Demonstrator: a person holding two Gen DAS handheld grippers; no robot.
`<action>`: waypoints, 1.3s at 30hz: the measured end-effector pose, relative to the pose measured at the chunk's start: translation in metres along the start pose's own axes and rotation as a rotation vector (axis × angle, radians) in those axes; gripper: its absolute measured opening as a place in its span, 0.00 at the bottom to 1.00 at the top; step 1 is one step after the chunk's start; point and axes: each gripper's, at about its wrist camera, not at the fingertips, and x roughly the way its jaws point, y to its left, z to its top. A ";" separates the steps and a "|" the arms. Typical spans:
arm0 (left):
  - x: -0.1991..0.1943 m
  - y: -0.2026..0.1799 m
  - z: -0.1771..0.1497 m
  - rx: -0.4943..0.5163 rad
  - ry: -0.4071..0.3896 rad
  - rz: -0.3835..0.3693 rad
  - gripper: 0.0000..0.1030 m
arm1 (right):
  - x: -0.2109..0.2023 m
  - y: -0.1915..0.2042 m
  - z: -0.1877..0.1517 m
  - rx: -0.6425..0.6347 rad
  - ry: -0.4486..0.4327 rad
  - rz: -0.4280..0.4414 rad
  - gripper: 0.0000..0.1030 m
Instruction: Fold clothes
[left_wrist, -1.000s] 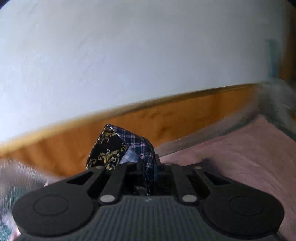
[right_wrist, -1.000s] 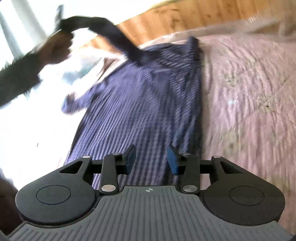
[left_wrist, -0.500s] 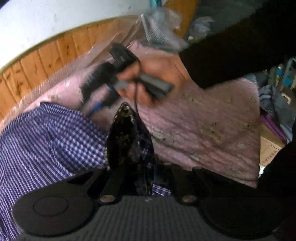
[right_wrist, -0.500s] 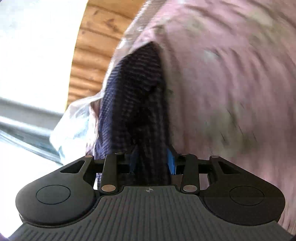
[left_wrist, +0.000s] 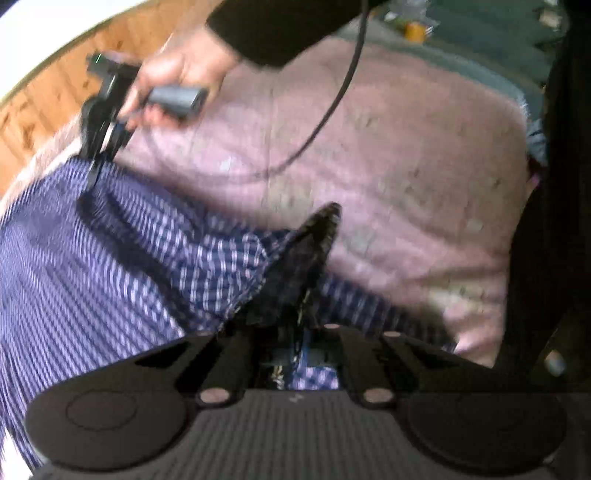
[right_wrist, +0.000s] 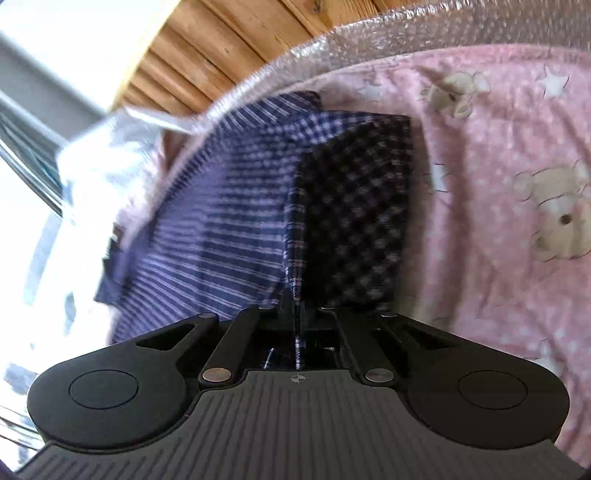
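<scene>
Your right tongs (right_wrist: 301, 325), open a second ago, now grip the checked shirt (left_wrist: 110, 266); left tongs (left_wrist: 295, 332) clamp its patterned-lined edge toward twelve o'clock, fold underway on the bed (right_wrist: 498, 221).

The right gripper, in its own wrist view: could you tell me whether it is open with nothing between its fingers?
No: the right gripper is shut on a fold of the blue checked shirt, which lies on the pink bedspread.

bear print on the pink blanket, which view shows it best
The right wrist view: the pink blanket is sharp there, with each bear plain. In the left wrist view it is blurred and the print shows only as smudges.
</scene>
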 end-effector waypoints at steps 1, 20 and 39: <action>0.005 0.002 -0.005 -0.018 0.019 0.001 0.06 | 0.003 0.002 0.001 -0.034 0.009 -0.032 0.00; -0.038 0.001 -0.042 -0.371 0.088 -0.034 0.16 | 0.028 0.055 0.003 -0.422 -0.084 -0.313 0.03; -0.015 0.040 -0.081 -0.640 -0.123 -0.126 0.21 | -0.085 0.172 -0.317 -0.462 -0.005 -0.243 0.33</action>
